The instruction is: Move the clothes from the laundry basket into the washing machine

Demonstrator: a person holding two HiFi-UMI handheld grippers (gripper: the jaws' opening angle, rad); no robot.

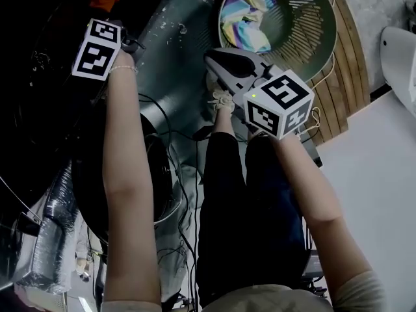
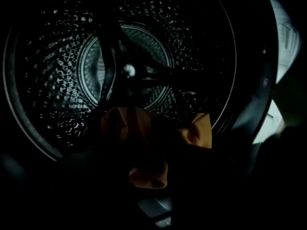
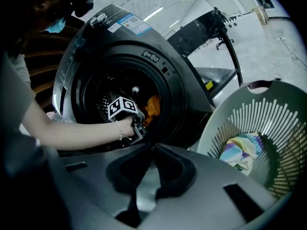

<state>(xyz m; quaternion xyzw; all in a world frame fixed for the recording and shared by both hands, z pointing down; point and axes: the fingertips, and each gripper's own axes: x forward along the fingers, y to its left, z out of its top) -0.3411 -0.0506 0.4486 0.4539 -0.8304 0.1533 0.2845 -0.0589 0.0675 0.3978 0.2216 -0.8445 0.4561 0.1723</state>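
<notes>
Dark washer drum (image 2: 57,80), dim left tongs (image 2: 154,137) apart round orange cloth (image 2: 148,172); right tongs (image 3: 153,147) together.

The dark front-loading washing machine (image 3: 144,56) stood with its round mouth open, and a crumpled orange garment (image 3: 152,107) lay low at the front of its dimpled steel drum (image 2: 53,90), just inside the rim. Close beside the machine sat the round, pale grey-green plastic laundry basket (image 1: 315,34) with slatted walls. One bunched cloth (image 1: 246,19), striped in pastel blue, yellow and purple, lay at its bottom.
</notes>
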